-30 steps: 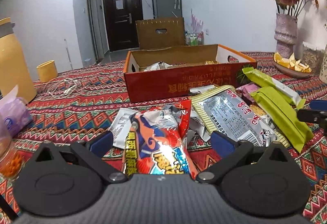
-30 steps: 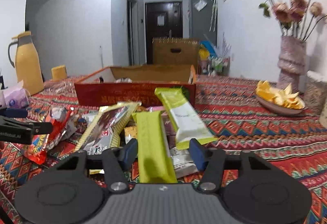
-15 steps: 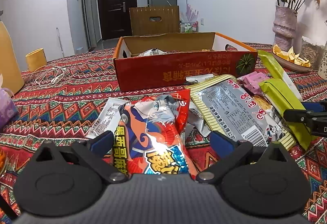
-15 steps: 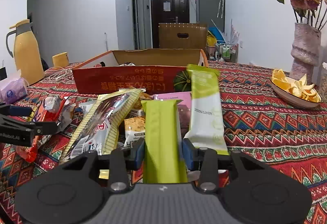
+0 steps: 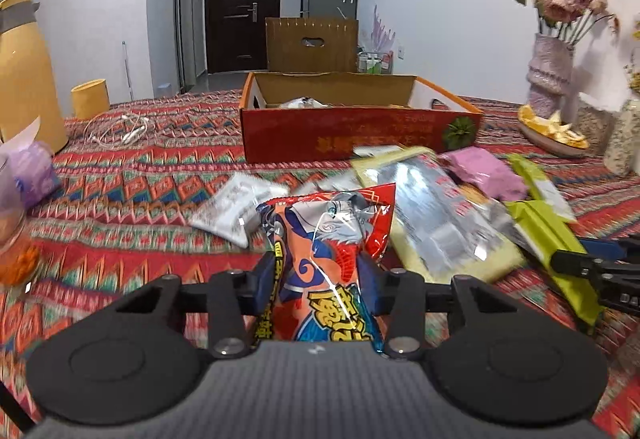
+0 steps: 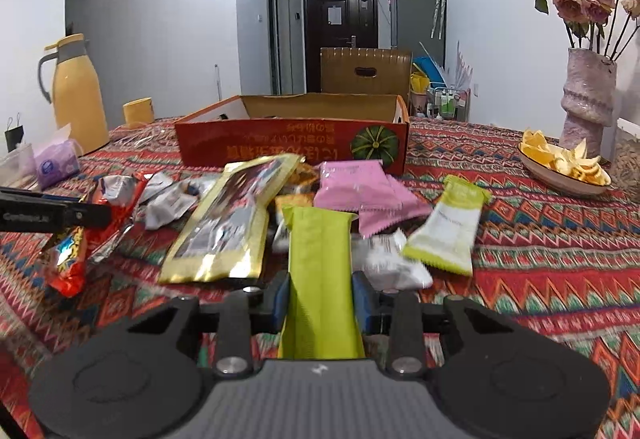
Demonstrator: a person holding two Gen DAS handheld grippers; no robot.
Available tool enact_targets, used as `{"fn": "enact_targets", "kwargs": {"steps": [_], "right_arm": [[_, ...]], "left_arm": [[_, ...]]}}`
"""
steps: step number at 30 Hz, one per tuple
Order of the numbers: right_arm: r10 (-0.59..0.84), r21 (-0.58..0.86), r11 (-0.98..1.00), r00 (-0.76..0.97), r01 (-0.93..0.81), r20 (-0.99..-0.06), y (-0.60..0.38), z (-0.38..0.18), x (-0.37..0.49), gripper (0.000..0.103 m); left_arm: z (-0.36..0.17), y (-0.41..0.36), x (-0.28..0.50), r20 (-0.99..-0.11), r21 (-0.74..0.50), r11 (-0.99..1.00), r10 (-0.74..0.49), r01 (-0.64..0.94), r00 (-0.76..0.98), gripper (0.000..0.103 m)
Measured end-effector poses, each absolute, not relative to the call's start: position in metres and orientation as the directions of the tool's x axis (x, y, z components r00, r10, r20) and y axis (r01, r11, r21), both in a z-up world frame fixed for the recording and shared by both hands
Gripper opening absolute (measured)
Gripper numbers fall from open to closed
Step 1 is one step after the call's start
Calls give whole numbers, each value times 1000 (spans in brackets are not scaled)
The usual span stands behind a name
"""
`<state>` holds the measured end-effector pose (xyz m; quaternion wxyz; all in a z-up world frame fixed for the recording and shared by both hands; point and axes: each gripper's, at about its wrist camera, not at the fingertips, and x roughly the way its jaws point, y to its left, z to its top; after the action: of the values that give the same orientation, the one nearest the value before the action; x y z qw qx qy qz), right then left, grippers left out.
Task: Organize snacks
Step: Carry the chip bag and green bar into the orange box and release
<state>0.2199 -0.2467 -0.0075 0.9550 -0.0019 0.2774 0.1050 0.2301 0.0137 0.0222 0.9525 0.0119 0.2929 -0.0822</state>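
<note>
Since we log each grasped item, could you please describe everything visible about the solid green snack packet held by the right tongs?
The green snack packet is a long, flat, yellow-green pouch of matte plastic-looking film with a crimped far end and no print on the side shown. It is sealed and lies lengthwise along the right tongs, which are shut on its near half, blue pads pressing both long edges. It points toward the red cardboard box. Its far end overlaps the snacks behind it in the picture; contact cannot be told.

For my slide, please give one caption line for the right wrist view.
Right gripper clamps a green snack bar before the red cardboard box.
</note>
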Motion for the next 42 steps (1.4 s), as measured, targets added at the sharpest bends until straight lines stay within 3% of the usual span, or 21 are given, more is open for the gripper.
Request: {"fn": "enact_targets", "kwargs": {"steps": [7, 17, 22, 27, 32, 35, 42], "right_arm": [[200, 40, 977, 827, -210, -525, -251, 0, 183, 32], [205, 51, 977, 846, -207, -493, -253, 8, 171, 32], [294, 130, 956, 843, -264, -451, -263, 30, 186, 32], [334, 117, 942, 863, -313, -379, -274, 68, 231, 32], [326, 121, 946, 878, -302, -350, -279, 96, 317, 32], [322, 154, 946, 870, -284, -374, -280, 102, 387, 32], [198, 144, 979, 829, -144, -523, -267, 74, 524, 32]], "left_arm": [[22, -4, 181, -544, 5, 975, -185, 224, 818, 43], [29, -2, 180, -529, 4, 978, -175, 209, 831, 43], [54, 8, 205, -488, -20, 970, -220, 241, 845, 43], [101, 17, 264, -392, -18, 969, -232, 245, 890, 43], [128, 12, 367, -406, -5, 978, -194, 210, 893, 44], [124, 4, 430, -419, 30, 978, -173, 204, 891, 45], [88, -5, 535, -545, 23, 995, -70, 98, 836, 44]]}}
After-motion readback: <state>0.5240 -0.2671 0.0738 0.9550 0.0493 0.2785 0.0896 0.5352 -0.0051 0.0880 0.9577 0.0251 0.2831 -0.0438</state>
